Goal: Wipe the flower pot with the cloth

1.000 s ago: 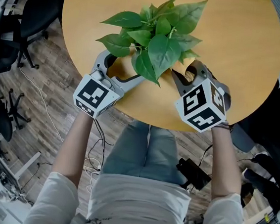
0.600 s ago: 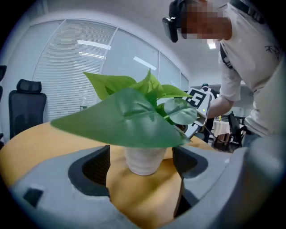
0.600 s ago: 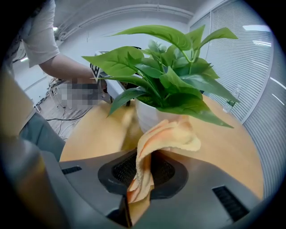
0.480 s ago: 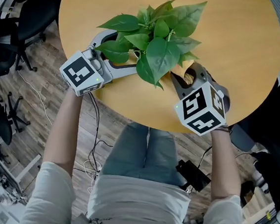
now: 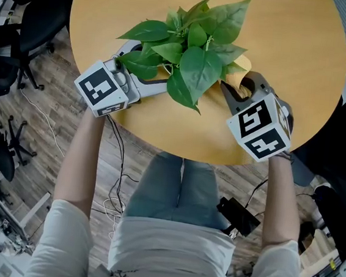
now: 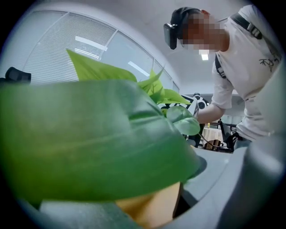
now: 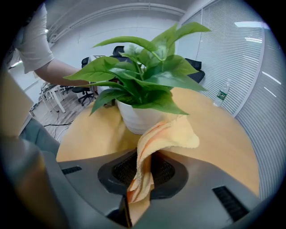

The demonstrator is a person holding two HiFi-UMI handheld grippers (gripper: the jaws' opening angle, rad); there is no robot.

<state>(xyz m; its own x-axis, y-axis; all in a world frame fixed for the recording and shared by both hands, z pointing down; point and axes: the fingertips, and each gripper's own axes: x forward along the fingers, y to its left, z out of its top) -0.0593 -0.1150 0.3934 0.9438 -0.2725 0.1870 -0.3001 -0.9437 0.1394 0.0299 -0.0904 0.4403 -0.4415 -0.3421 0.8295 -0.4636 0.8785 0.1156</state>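
Approach: cloth (image 7: 154, 141) held beside flower pot (image 7: 136, 120)
Cloth is pinched in the right gripper (image 7: 144, 172) fingers; left gripper (image 5: 151, 65) fingers, wide around leaves (image 5: 198, 70), have just been narrowed; pot contact is needed next.

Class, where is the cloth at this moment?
In the right gripper view, the cloth is pinched in the right claw at lower centre, its free end lifted toward the white pot on the table just ahead.
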